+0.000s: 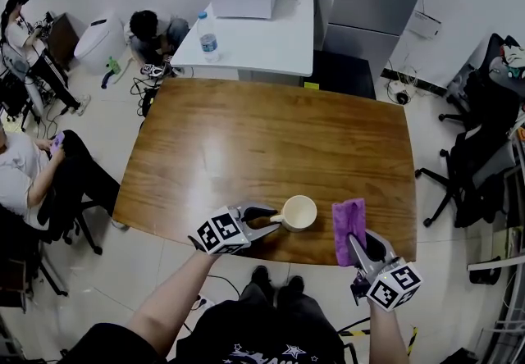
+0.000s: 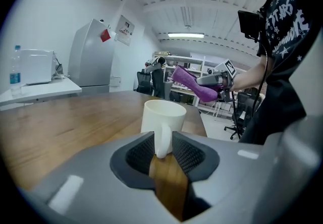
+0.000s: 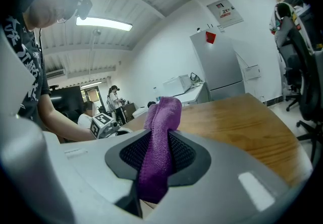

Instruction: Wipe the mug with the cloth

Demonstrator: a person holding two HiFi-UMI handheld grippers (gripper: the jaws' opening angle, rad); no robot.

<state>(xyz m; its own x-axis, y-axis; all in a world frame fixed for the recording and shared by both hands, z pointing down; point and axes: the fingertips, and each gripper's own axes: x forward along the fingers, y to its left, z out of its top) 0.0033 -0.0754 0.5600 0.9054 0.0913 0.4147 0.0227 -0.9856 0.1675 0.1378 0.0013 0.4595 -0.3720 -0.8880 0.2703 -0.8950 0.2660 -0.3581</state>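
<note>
The mug (image 1: 299,212) stands upright by the near edge of the worktop (image 1: 271,133), its handle (image 2: 162,140) clenched between the fingers (image 2: 139,153) of the left gripper (image 1: 264,220). The right gripper (image 1: 354,246) grasps the purple cloth (image 1: 349,227) just right of the mug. The handle hold should stay firm while the cloth sweeps the rim and wall. The mug looks empty.

No legible txt or nos. anywhere

Mug (image 2: 162,114) handle's lower end hidden inside left claw (image 2: 162,143); cloth (image 3: 162,117) tail hidden behind right claw (image 3: 158,142) body.
</note>
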